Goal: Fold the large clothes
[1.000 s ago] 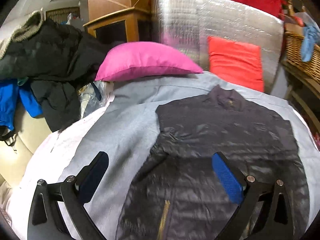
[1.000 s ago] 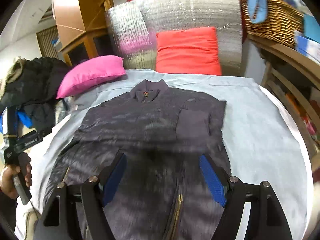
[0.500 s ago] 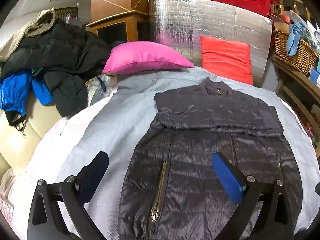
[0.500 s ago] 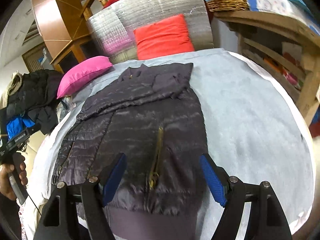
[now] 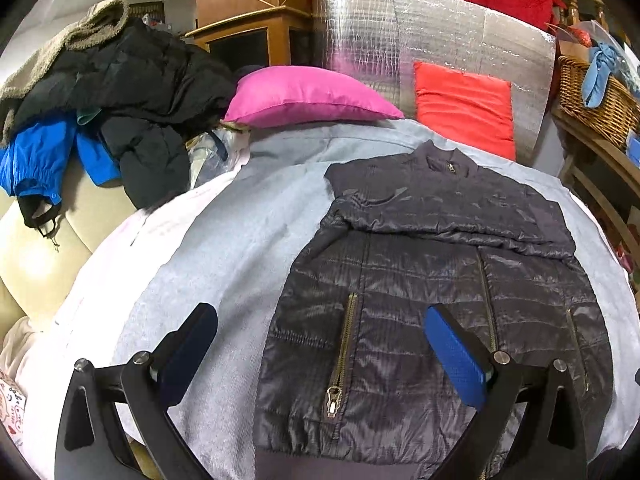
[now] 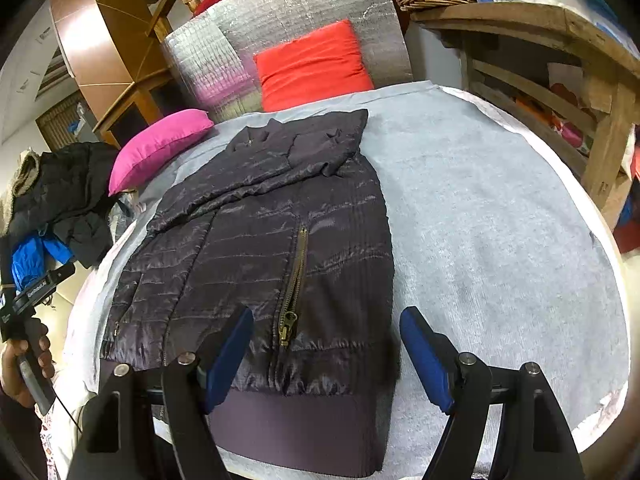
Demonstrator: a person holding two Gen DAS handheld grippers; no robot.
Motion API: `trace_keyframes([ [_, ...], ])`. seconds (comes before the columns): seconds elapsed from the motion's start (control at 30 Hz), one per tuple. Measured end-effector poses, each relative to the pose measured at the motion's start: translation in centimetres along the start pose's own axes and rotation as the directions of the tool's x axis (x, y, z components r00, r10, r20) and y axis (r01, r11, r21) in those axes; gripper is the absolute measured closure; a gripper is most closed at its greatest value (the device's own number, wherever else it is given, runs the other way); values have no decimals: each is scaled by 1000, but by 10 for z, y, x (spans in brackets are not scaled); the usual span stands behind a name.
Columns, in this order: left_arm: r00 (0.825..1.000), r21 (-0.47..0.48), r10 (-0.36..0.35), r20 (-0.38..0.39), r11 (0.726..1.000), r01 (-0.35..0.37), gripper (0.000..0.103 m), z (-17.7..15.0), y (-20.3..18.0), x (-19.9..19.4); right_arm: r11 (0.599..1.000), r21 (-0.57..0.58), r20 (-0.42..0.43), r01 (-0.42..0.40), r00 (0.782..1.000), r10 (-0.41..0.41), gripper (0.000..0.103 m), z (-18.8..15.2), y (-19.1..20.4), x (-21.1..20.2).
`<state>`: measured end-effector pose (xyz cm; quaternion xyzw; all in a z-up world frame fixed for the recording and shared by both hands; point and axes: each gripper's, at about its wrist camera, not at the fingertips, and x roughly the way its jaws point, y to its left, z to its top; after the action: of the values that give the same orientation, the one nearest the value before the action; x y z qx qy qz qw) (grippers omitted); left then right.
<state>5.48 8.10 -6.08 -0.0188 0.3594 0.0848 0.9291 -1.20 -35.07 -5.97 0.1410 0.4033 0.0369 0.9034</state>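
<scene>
Right tongs [image 6: 326,354] agape, glossy quilted jacket [image 6: 260,248]

Both fisheye views are sharply rendered under warm indoor light; glare is thrown off the silver foil panel [image 5: 436,44] at upper centre, while straight lines are bent and corners blackened.

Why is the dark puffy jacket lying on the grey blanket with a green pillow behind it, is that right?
Not quite: the pillow behind the dark puffy jacket is pink, not green, as the left wrist view shows. The jacket does lie on the grey blanket.
</scene>
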Motion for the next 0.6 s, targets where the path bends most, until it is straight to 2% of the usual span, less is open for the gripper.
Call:
trace_keyframes([
  [0.2,999,-11,-8,-53,1000,7,0,-30,24,13,1000,19,-21,12,1000,-12,24,-6,-11,2],
  [0.43,986,-91,-48,-157,995,34,0,-76,71,32,997,55,-94,45,995,-39,24,-18,-37,15],
  [0.6,976,-112,-93,-197,991,72,0,-92,79,38,995,98,-152,14,988,1,24,-27,-50,29],
])
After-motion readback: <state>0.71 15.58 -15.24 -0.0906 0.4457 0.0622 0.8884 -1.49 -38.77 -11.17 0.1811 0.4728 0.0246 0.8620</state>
